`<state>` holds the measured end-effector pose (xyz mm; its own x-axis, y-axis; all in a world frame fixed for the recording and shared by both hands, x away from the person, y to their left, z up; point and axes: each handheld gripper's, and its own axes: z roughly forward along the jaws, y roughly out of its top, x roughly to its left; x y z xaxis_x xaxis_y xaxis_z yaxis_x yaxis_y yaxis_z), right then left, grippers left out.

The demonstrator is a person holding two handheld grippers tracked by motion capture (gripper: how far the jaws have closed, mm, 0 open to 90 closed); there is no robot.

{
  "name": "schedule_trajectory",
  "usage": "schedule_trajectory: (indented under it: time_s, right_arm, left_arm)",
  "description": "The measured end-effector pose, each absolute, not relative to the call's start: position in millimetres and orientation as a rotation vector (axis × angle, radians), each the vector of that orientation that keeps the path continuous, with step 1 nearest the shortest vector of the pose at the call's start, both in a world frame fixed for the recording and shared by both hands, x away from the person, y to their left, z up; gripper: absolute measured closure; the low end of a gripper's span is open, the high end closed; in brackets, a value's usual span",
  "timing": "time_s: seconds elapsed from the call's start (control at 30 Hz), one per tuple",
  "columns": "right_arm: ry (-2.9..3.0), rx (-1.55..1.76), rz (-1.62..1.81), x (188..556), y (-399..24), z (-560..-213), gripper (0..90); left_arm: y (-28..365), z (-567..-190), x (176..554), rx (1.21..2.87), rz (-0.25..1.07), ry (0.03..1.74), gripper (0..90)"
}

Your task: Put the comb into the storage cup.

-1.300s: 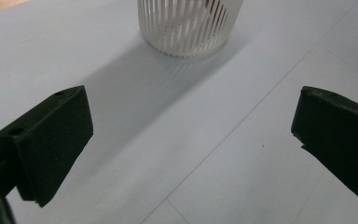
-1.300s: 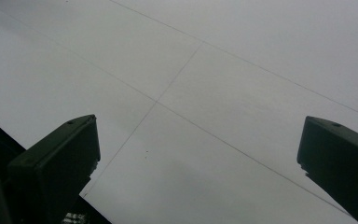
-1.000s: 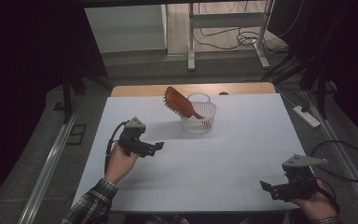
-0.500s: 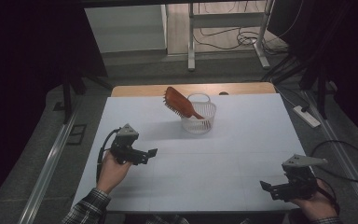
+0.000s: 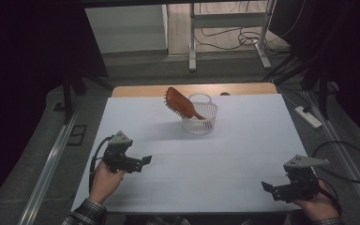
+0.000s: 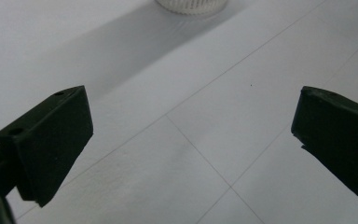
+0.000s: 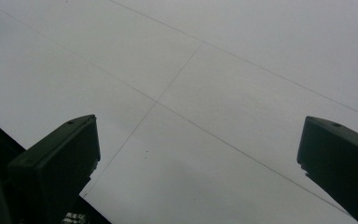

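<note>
White sheeting covers the surface (image 5: 243,154), ruled with faint grid lines; a strip of bare wood shows along its far edge.

Basket (image 5: 200,118): small, white, round, slotted plastic walls, standing at the far middle of the surface. Its base edge also shows at the top of the left gripper view (image 6: 191,5). Judged light and fairly stiff, but easily tipped or slid on the smooth sheet, the more so with a load leaning out of it.

Hairbrush (image 5: 180,104): reddish-brown, paddle type, handle down inside the basket, head leaning out over the rim toward the left, bristles facing down. Judged rigid and light, with a glossy back that may be slippery. Best hold looks to be across the neck or the edges of the head just above the rim, pads clear of the bristles; steadying the basket would likely help on lifting.

Left gripper (image 5: 144,161): near left of the surface, jaws spread wide, nothing between them, well apart from the basket.

Right gripper (image 5: 268,186): near right corner, jaws likewise spread and empty, pointing over bare sheet.

Writing: no brand, label or lettering legible on any item.
</note>
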<state>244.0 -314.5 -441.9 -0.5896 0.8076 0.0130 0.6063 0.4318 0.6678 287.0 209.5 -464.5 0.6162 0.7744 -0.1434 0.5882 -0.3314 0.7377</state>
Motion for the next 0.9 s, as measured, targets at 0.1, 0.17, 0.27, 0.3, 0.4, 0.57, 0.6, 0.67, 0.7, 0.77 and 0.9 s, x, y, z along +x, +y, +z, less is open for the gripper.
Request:
schedule_trajectory:
  time_s: [0.1, 0.17, 0.27, 0.3, 0.4, 0.57, 0.6, 0.67, 0.7, 0.77, 0.9]
  right_arm:
    - [2.381, 1.216, 0.92, 244.0, -314.3, -442.0, 0.0]
    - [2.38, 1.216, 0.92, 244.0, -314.3, -441.9, 0.0]
    - [2.38, 1.216, 0.92, 244.0, -314.4, -441.9, 0.0]
    - [2.38, 1.216, 0.92, 244.0, -314.3, -441.9, 0.0]
    - [2.379, 1.216, 0.92, 243.9, -314.4, -441.9, 0.0]
    - [2.377, 1.218, 0.923, 243.7, -314.5, -441.7, 0.0]
    - [2.376, 1.219, 0.923, 243.7, -314.6, -441.7, 0.0]
    - [2.375, 1.221, 0.923, 243.8, -314.7, -441.7, 0.0]
    - [2.375, 1.221, 0.922, 243.8, -314.8, -441.7, 0.0]
    - [2.375, 1.221, 0.922, 243.9, -314.7, -441.7, 0.0]
    - [2.375, 1.221, 0.921, 243.9, -314.8, -441.7, 0.0]
  left_arm:
    - [211.9, -464.8, 283.0, 2.043, 0.298, 1.072, 0.0]
    - [213.6, -464.8, 280.3, 2.042, 0.299, 1.071, 0.0]
    - [215.9, -464.6, 276.3, 2.035, 0.297, 1.077, 0.0]
    - [216.8, -464.4, 274.9, 2.034, 0.297, 1.076, 0.0]
    - [218.9, -464.0, 270.8, 2.034, 0.303, 1.078, 0.0]
    - [222.7, -464.4, 264.5, 2.029, 0.306, 1.082, 0.0]
    - [223.3, -464.5, 263.2, 2.026, 0.308, 1.085, 0.0]
    - [225.1, -464.6, 260.8, 2.024, 0.309, 1.088, 0.0]
    - [225.8, -464.8, 259.6, 2.023, 0.307, 1.088, 0.0]
    - [227.1, -465.2, 257.1, 2.023, 0.311, 1.094, 0.0]
    - [229.7, -465.4, 252.3, 2.021, 0.313, 1.098, 0.0]
